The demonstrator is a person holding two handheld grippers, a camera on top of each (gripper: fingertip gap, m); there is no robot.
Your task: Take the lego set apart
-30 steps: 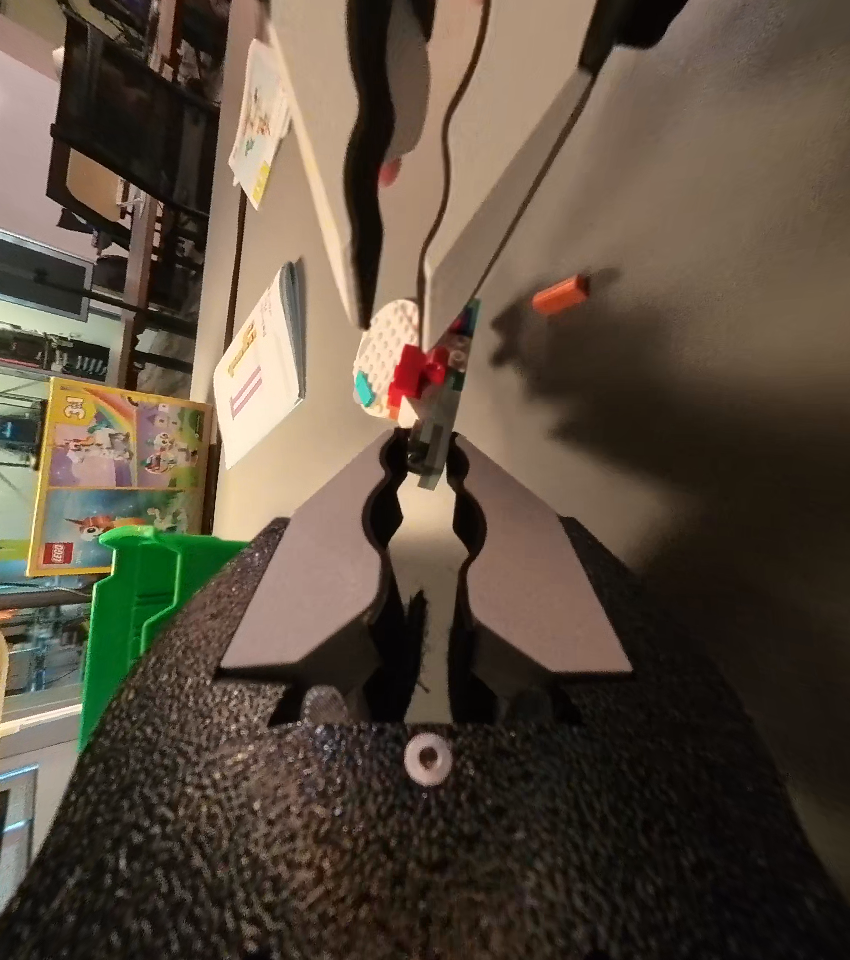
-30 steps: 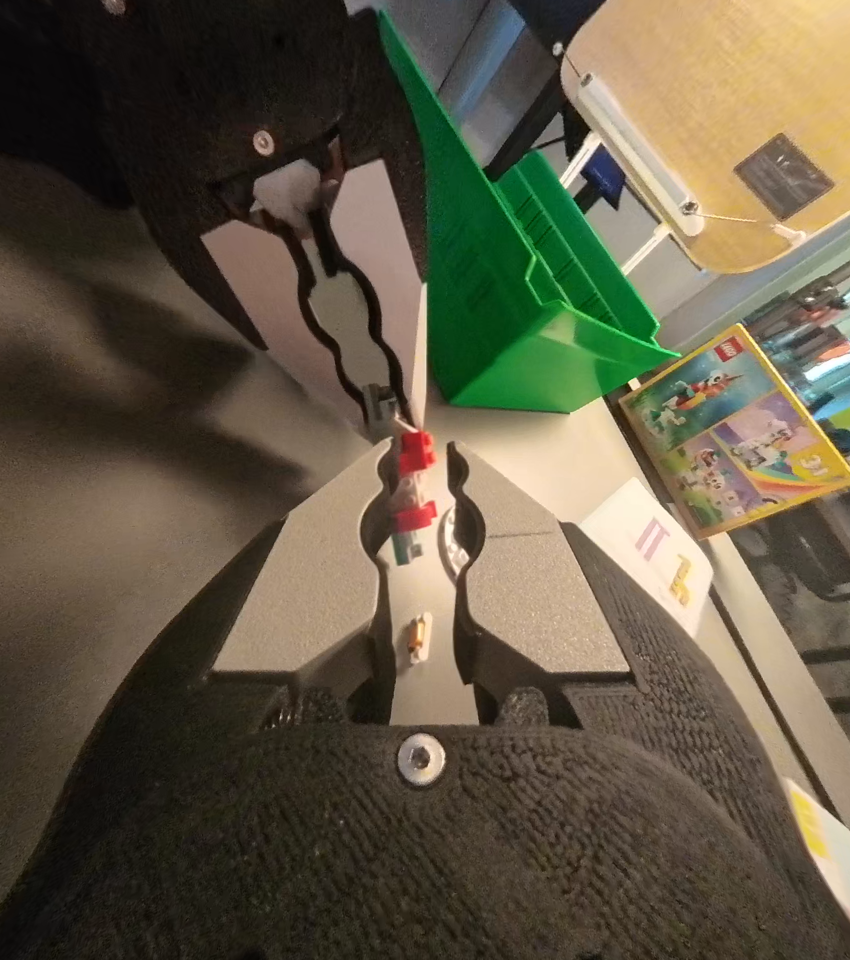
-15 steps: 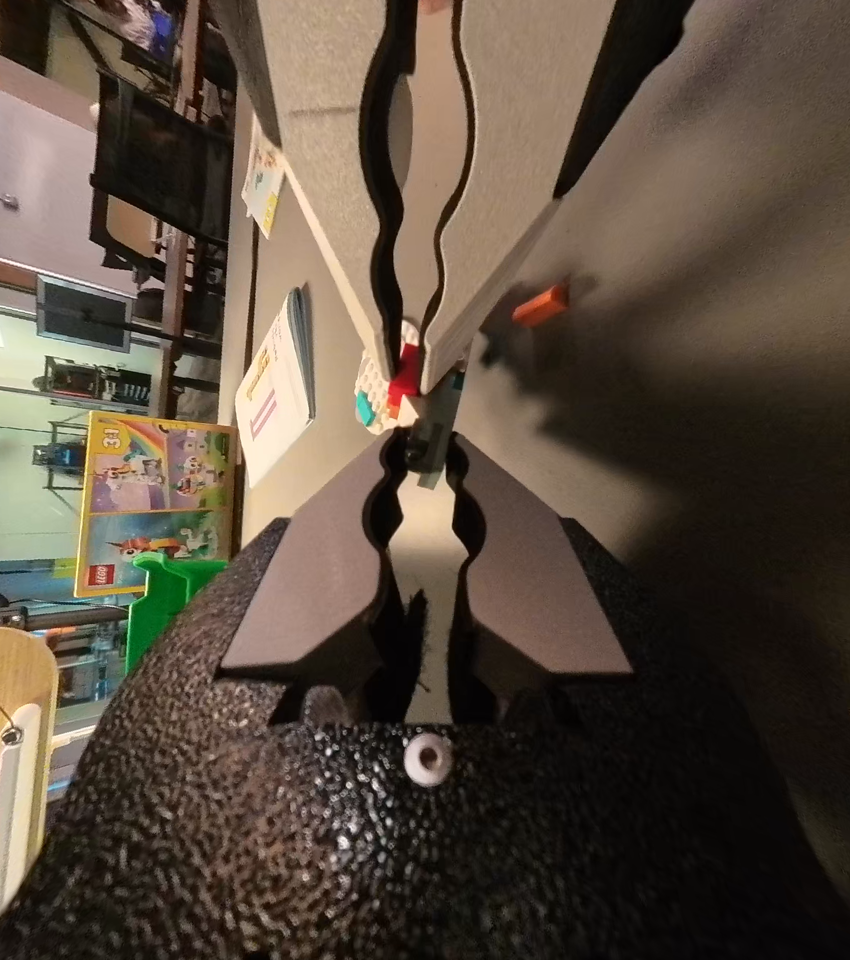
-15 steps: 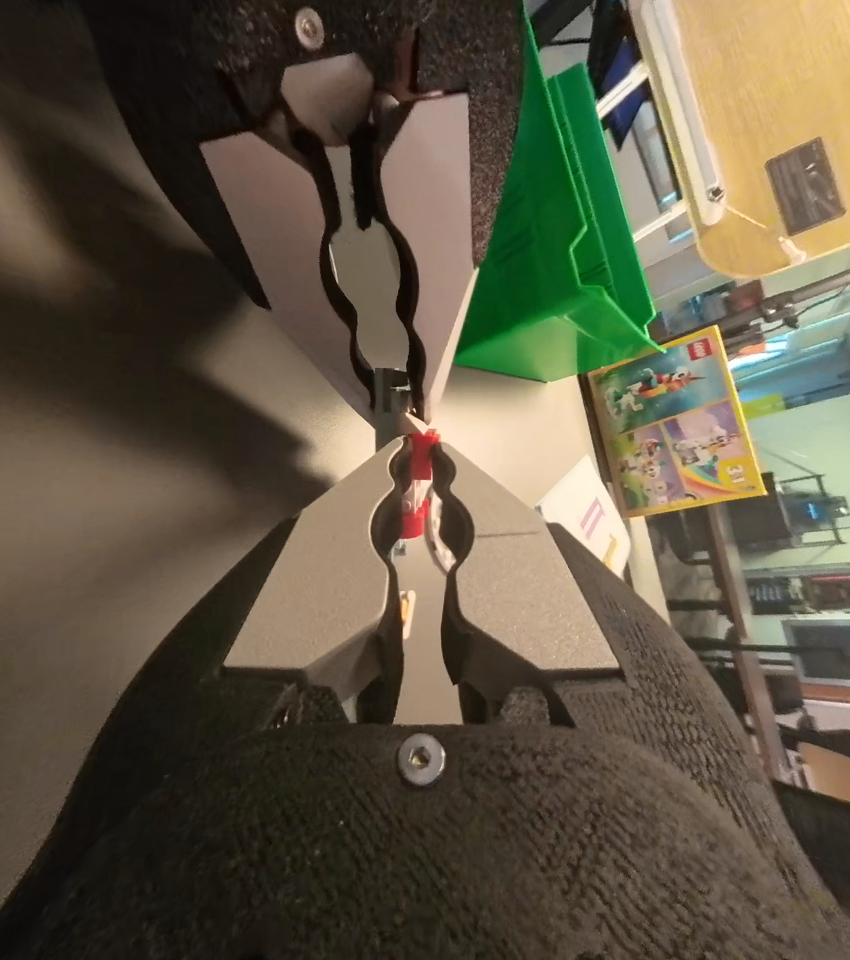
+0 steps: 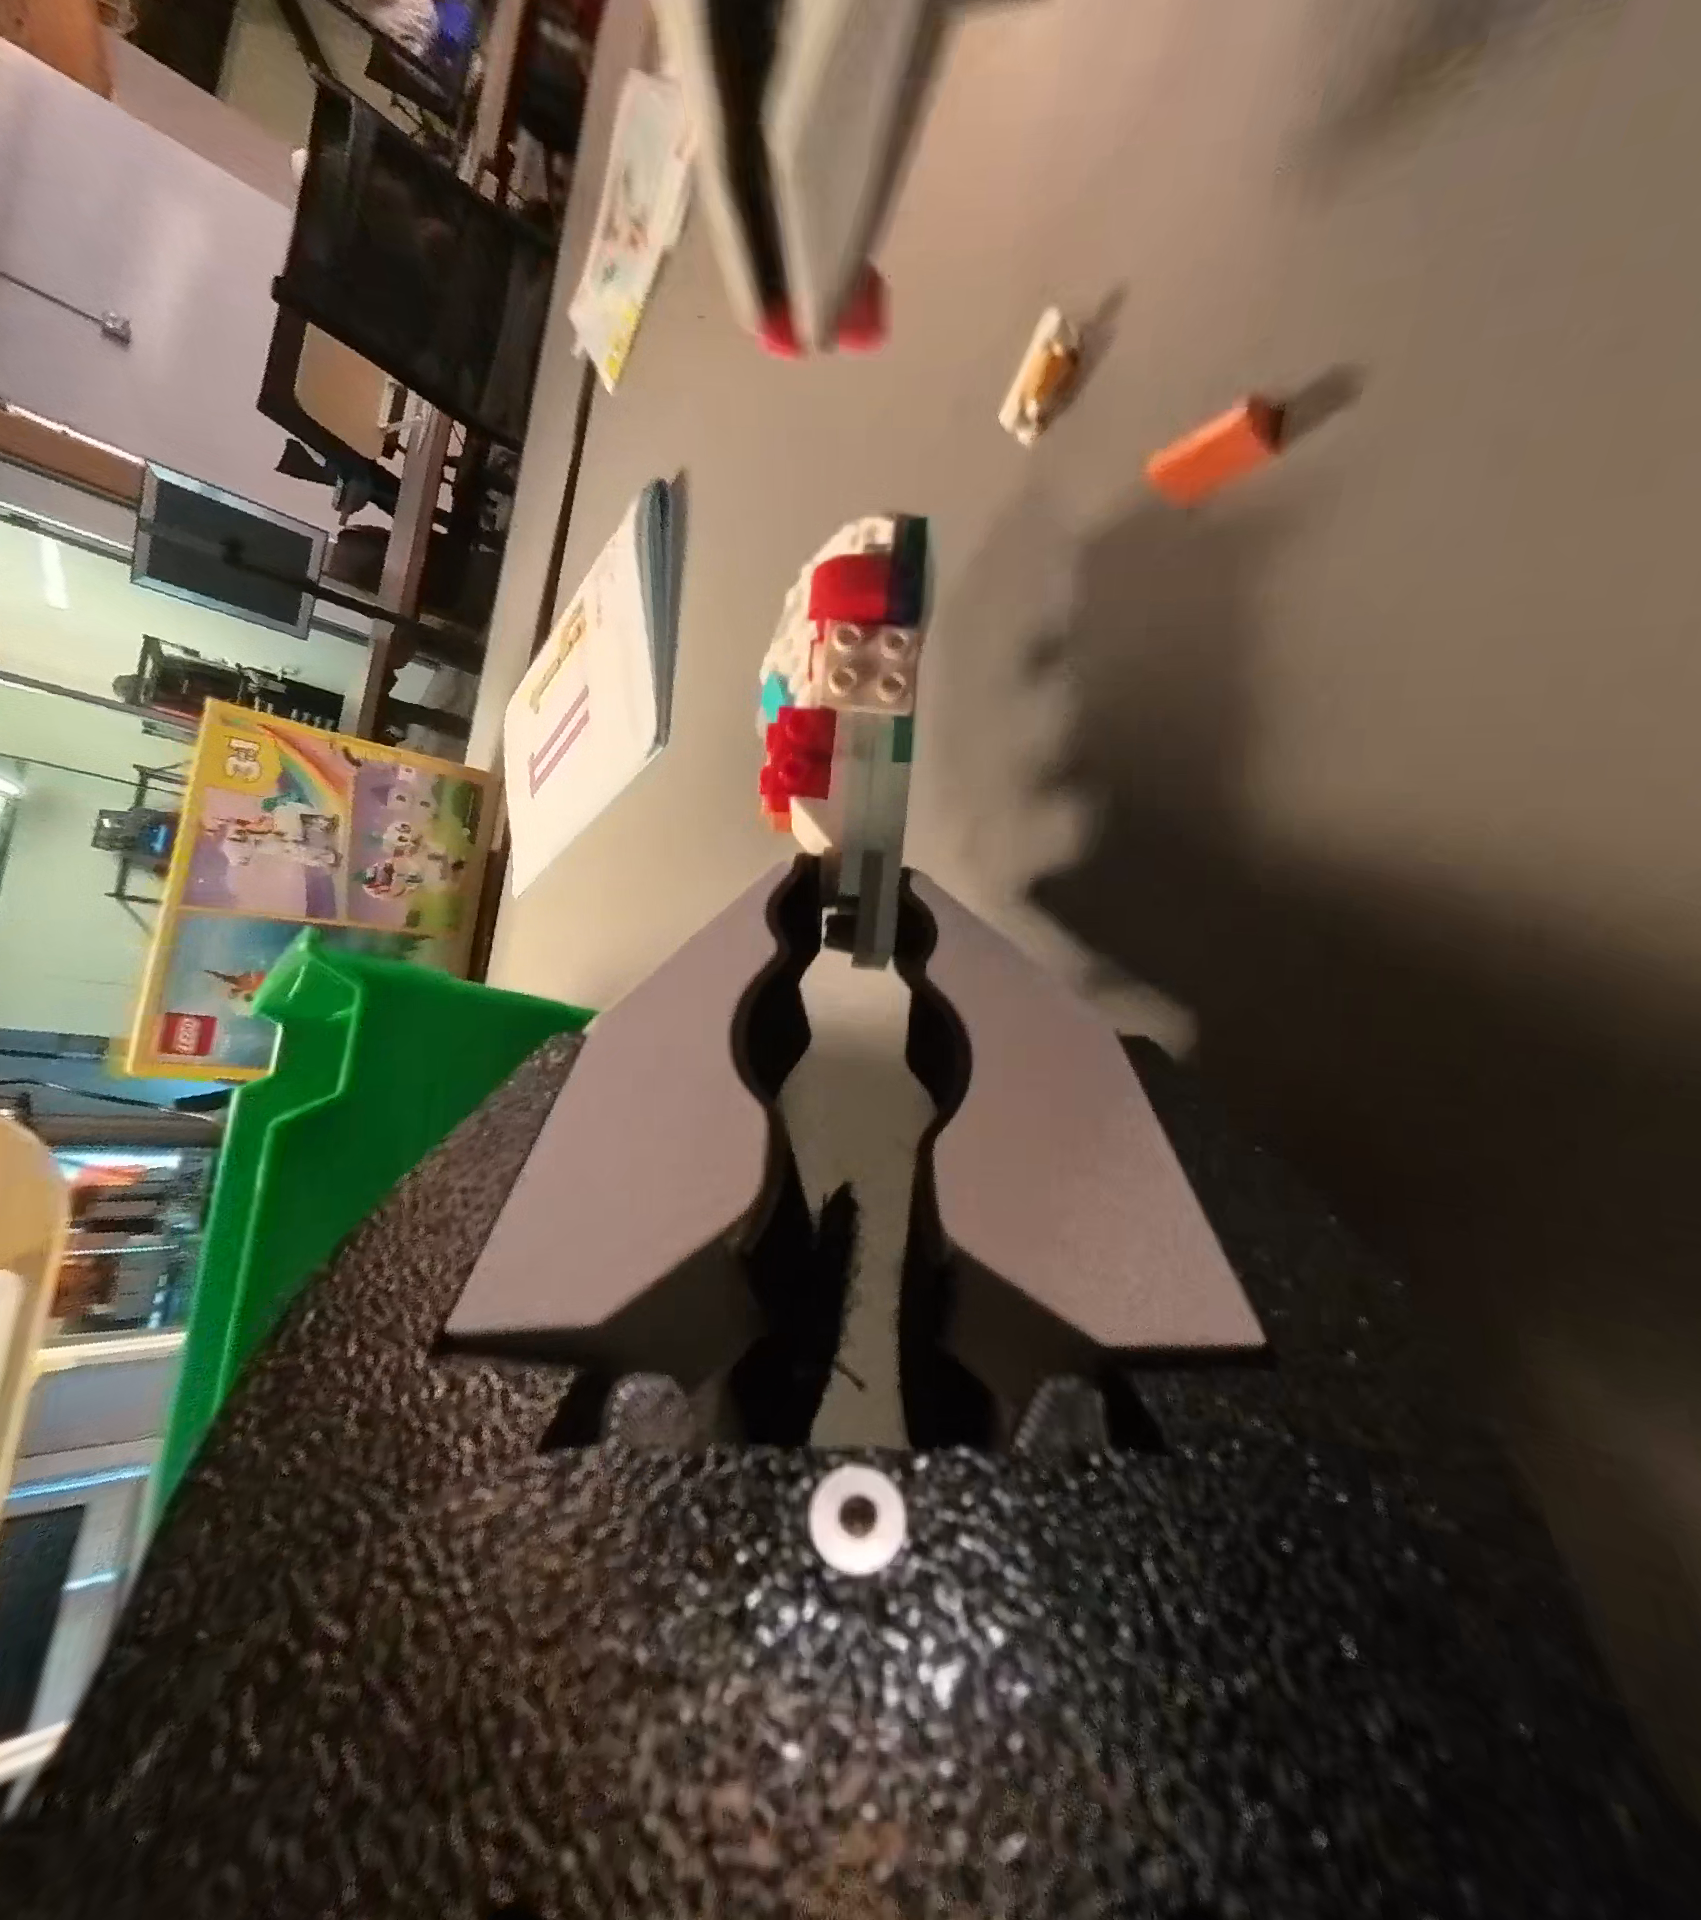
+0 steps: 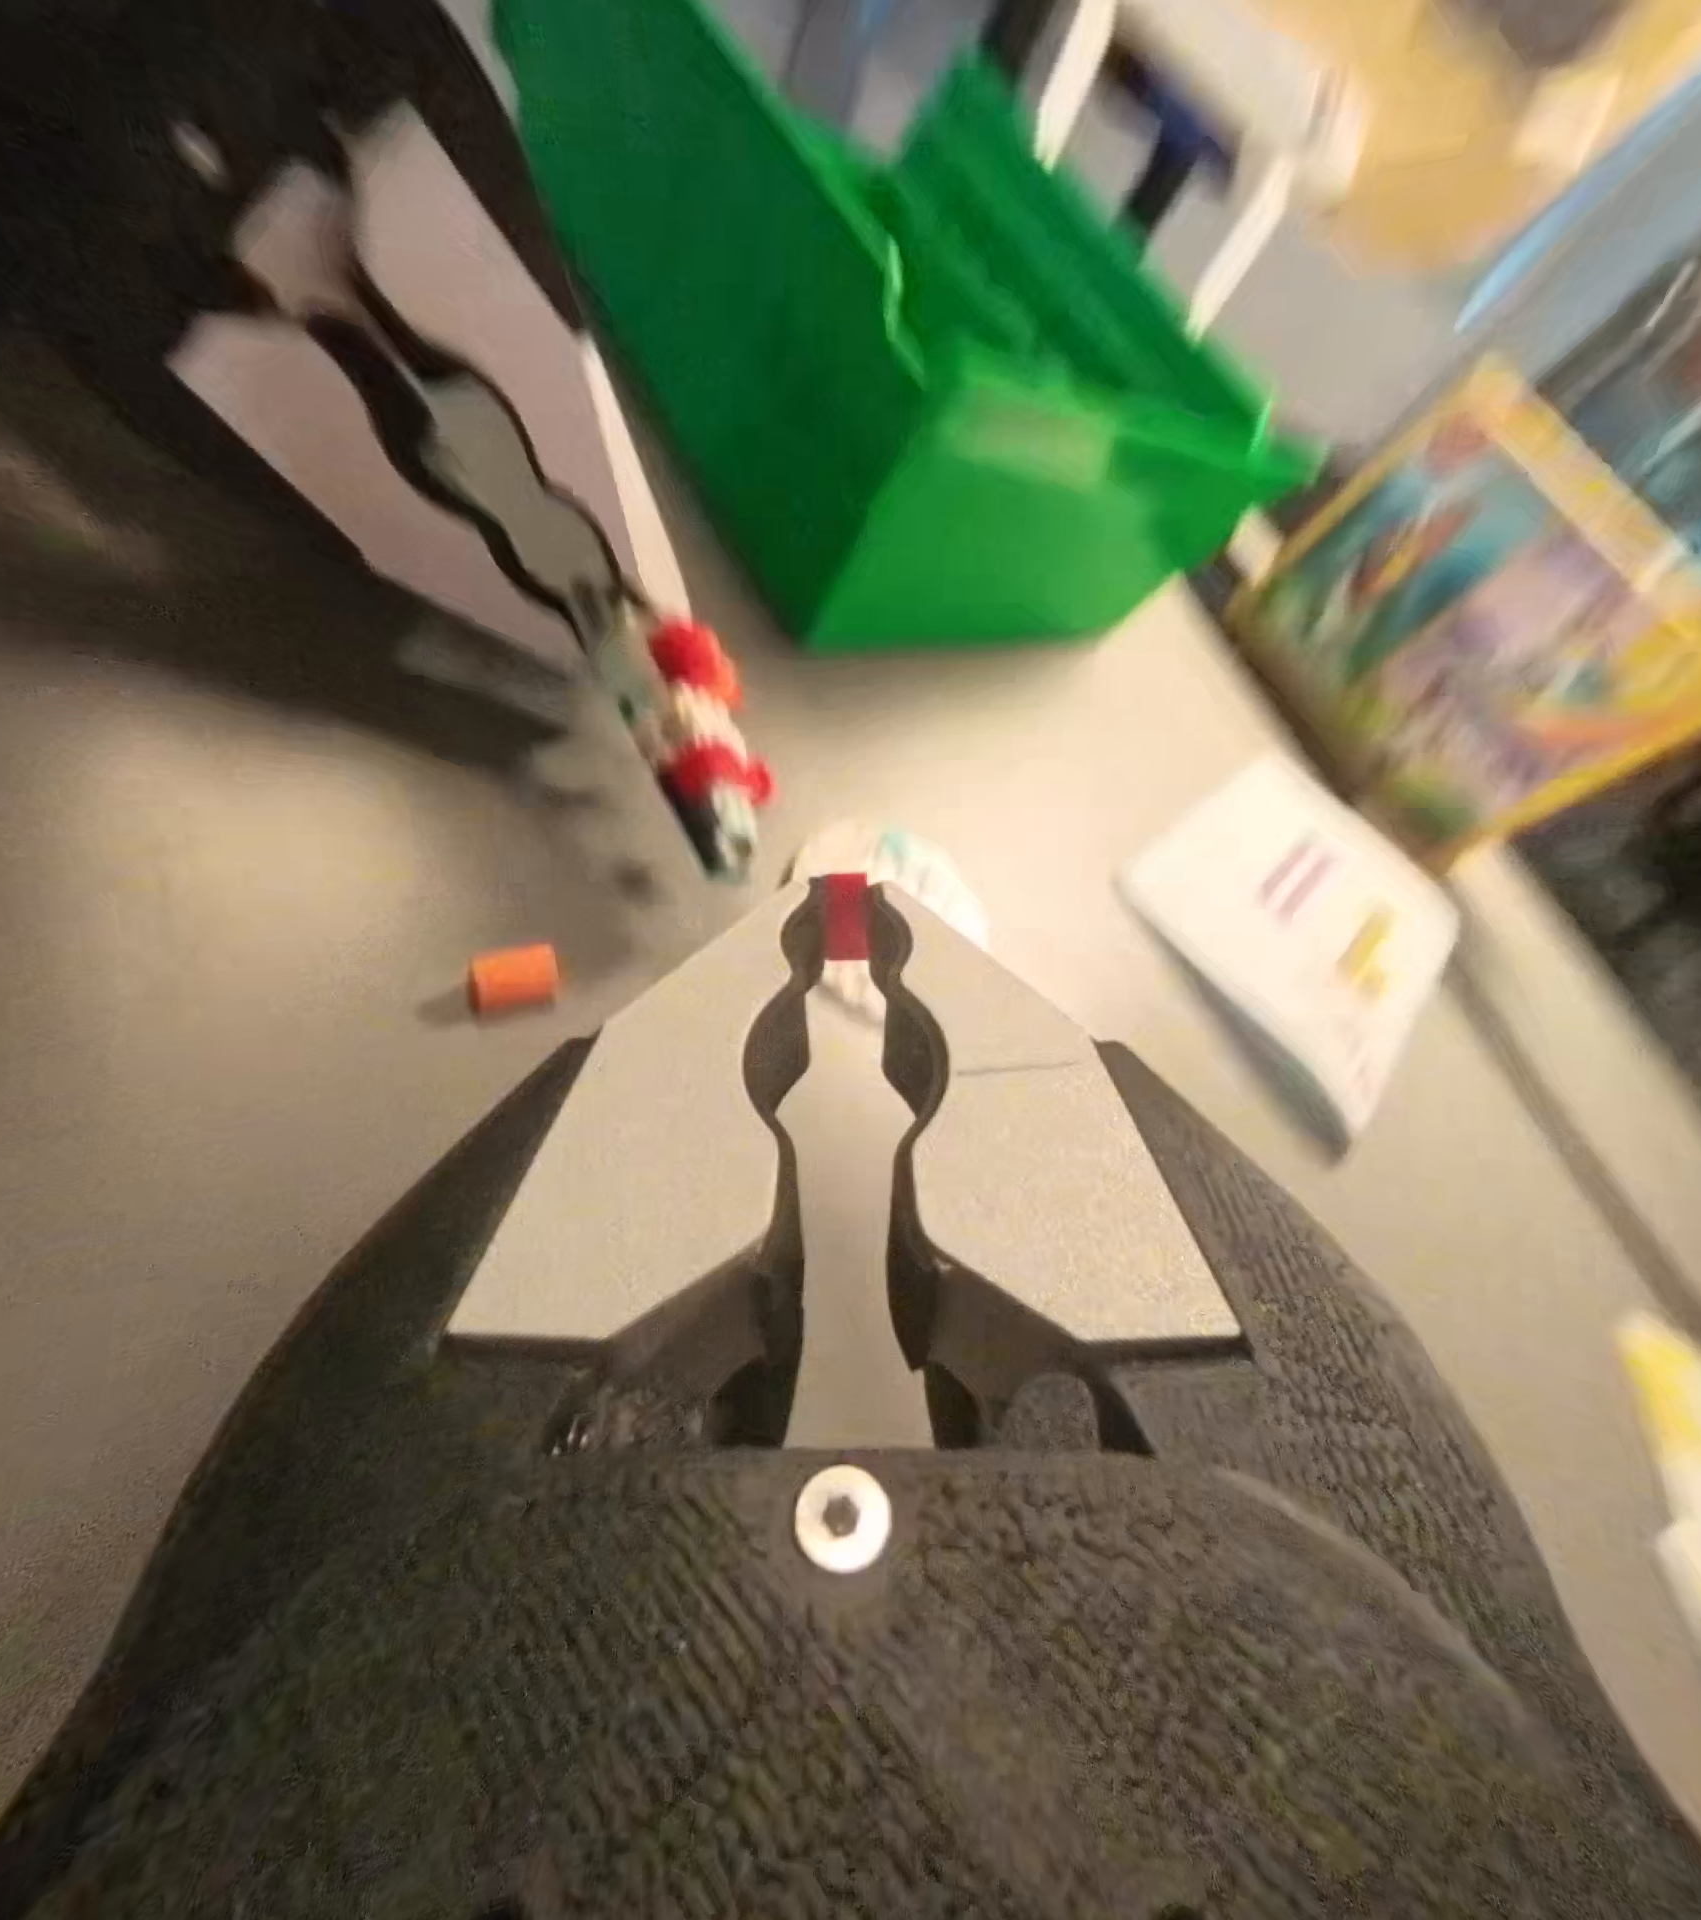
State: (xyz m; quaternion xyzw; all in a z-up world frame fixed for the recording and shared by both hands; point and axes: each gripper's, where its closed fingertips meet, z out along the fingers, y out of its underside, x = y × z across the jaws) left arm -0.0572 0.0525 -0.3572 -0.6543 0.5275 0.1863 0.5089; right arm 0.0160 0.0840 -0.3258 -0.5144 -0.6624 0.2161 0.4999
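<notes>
My left gripper (image 5: 856, 914) is shut on the grey end of a small lego set (image 5: 861, 675), a grey strip with red, clear and green pieces, held above the table. In the right wrist view the same set (image 6: 695, 727) hangs from the left gripper (image 6: 597, 608). My right gripper (image 6: 844, 914) is shut on a small red piece (image 6: 844, 928), apart from the set. In the left wrist view the right gripper (image 5: 820, 327) shows at the top with the red piece (image 5: 861, 327) at its tips. A white round plate (image 6: 929, 883) lies on the table behind.
An orange brick (image 5: 1210, 457) (image 6: 511, 977) and a tan piece (image 5: 1038, 390) lie loose on the grey table. A green bin (image 6: 929, 416) stands at the back, a lego box (image 6: 1511, 623) and instruction booklets (image 6: 1293, 925) lie beside it. Spacing between my two grippers at the tips: around 9 cm. Between my right fingertips and the orange brick (image 6: 511, 977) there is roughly 7 cm.
My right gripper closed on a red piece of the set and pulled away with it. The two grippers have moved apart; the rest of the set stays in my left gripper.
</notes>
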